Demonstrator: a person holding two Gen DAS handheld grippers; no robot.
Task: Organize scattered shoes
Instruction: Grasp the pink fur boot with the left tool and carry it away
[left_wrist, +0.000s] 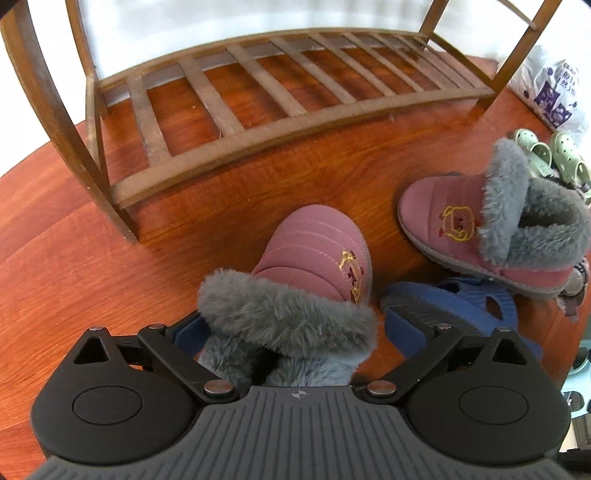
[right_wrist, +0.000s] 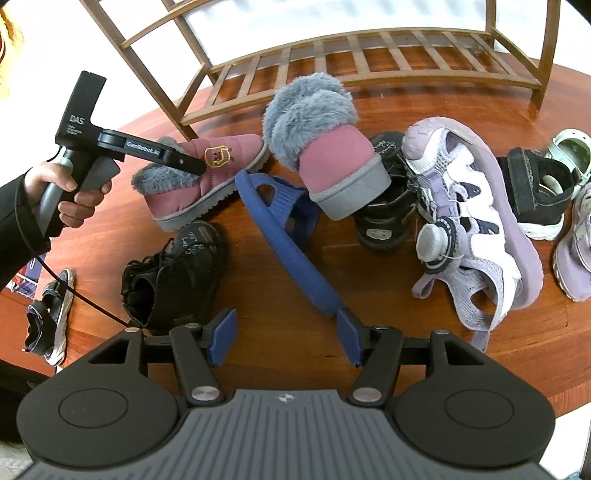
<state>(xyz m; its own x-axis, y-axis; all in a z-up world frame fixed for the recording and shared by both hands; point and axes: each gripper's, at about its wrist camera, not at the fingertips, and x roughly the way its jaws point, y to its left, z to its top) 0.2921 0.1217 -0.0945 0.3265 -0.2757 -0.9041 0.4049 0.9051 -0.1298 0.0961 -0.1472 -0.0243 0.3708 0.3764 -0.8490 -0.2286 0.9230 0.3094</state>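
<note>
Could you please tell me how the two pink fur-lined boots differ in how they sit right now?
The near pink boot sits flat on the floor between the open left tool's fingers; the far pink boot sits clear of both tools, tipped up, propped on the blue sandal and other shoes. The near boot's toe points toward the wooden rack; the far boot's points sideways. Both share grey fur cuffs and a yellow embroidered emblem.

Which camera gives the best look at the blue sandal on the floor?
The right wrist view. There the blue sandal shows nearly whole, lying tilted on its side between the pink boots, its sole edge running down toward the right gripper. The left wrist view catches only part of it, behind the gripper's finger and under a pink boot.
</note>
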